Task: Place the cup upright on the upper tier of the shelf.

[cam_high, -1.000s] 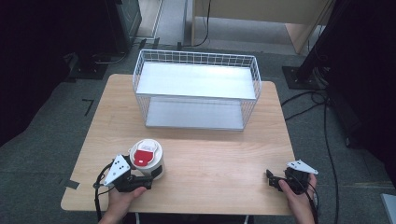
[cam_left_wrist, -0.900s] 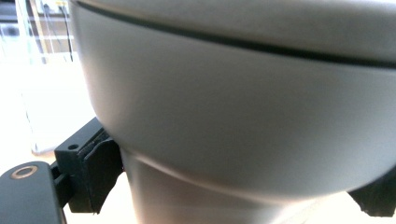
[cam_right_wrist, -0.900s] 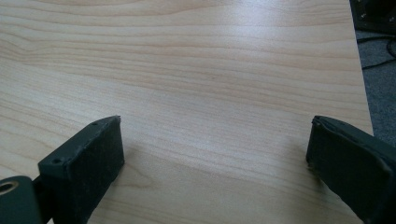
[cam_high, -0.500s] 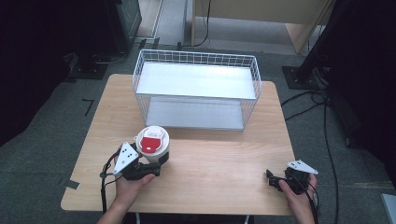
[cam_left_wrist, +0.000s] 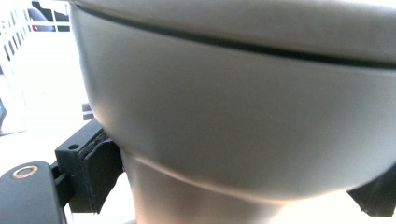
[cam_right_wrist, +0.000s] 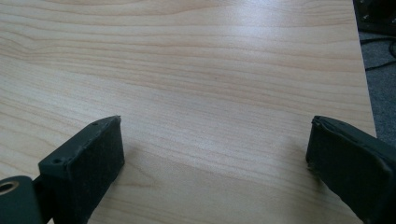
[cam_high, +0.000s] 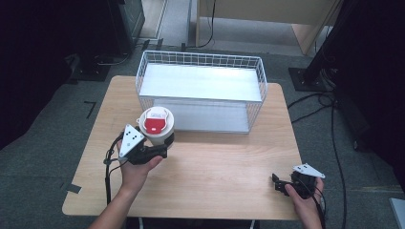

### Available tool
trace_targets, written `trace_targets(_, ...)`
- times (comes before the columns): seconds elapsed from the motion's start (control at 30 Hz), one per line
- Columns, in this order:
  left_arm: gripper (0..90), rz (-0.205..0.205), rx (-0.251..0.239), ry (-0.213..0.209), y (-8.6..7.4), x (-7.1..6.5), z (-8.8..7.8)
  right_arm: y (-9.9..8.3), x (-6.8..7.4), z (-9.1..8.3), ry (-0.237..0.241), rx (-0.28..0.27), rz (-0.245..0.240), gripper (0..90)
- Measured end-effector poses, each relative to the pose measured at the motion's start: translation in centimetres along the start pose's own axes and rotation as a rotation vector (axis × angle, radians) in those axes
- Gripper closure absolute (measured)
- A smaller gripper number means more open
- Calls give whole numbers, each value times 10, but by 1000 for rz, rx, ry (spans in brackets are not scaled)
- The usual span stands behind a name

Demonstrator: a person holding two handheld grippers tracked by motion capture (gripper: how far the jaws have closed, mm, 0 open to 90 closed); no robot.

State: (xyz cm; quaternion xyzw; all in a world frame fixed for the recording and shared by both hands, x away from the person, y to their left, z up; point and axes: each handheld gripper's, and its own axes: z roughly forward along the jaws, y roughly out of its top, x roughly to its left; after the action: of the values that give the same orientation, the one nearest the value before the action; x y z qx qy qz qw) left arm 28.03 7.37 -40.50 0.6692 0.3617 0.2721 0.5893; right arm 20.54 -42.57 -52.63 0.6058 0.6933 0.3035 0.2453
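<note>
The left gripper (cam_high: 160, 151) has its jaws clamped on the lower body of a white cup (cam_high: 156, 126) with a red patch on its lid. In the left gripper view the cup (cam_left_wrist: 243, 116) looms right against the camera, with one black pad (cam_left_wrist: 95, 170) pressed to its narrow lower part at the left and the other pad just showing at the lower right edge. The jaws stand about as far apart as that narrow part is wide.

On the wooden table (cam_high: 229, 157), seen from above, the cup sits at about 9 o'clock from the table's middle, just in front of the near left corner of a white wire basket (cam_high: 200, 59). The basket takes up the 12 o'clock side of the table. Whether the cup's base rests on the table or is held slightly above it is hard to tell, since the hand (cam_high: 136, 169) and gripper cover it.

The right gripper (cam_high: 282, 185) lies at about 5 o'clock, near the table's front right corner, well apart from the cup. Its jaws are spread wide with nothing between them; in the right gripper view only bare wood (cam_right_wrist: 210, 84) lies between the two pads.
</note>
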Motion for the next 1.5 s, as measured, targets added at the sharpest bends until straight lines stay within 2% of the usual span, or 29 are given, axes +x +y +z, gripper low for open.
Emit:
trace_targets(0.27, 82, 3, -31, 17, 21, 2, 6, 0, 0, 0, 1, 0, -1, 39)
trace_targets(0.37, 82, 24, -47, 26, 33, 1, 10, 0, 0, 0, 1, 0, -2, 39)
trace_targets(0.93, 83, 64, -106, 50, 84, 1, 29, 0, 0, 0, 5, -2, -8, 39)
trace_targets(1.27, 83, 87, -113, 54, 107, 5, 44, 0, 0, 0, 5, 0, -9, 39)
trace_targets(1.37, 84, 79, -111, 60, 118, 7, 55, 0, 0, 0, 5, 0, -9, 40)
trace_targets(1.5, 84, 87, -103, 72, 124, 10, 64, 0, 0, 0, 5, 0, -9, 40)
